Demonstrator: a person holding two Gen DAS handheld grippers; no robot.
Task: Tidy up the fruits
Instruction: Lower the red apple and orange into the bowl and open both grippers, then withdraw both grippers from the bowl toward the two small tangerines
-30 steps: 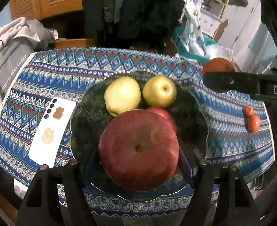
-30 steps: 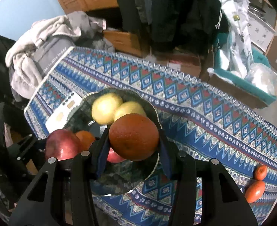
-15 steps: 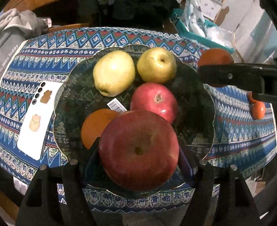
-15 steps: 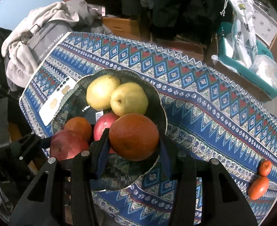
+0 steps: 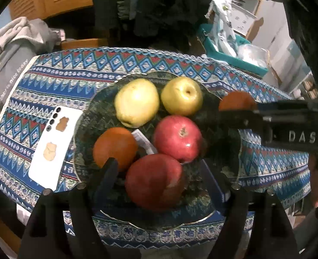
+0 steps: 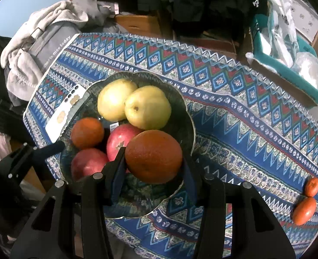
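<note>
Bowl (image 6: 189,116) holds five fruits; left jaws opening around apple (image 5: 154,181), right jaws grip orange (image 6: 153,156).

"DAS" — right gripper (image 5: 236,116) body; grey bag (image 6: 51,41) — "nice today" (partly cut).

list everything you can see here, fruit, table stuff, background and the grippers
yellow apples: 2, yellow-green, far side of the bowl, touching
red apples: 2, red, one mid-bowl, one at the near rim between the left gripper's fingers
oranges: 2, orange, one in the bowl's left part, one in the right gripper
small tangerines: 2, orange-red, on the cloth at right
bowl: 1, dark patterned, scalloped rim
phone: 1, white, left of the bowl
tablecloth: 1, blue zigzag
clothes pile: grey, far left
teal tray with bags: 1, far right
left gripper: black, jaws opening, clear of the apple
right gripper: black, clamped on the orange
</note>
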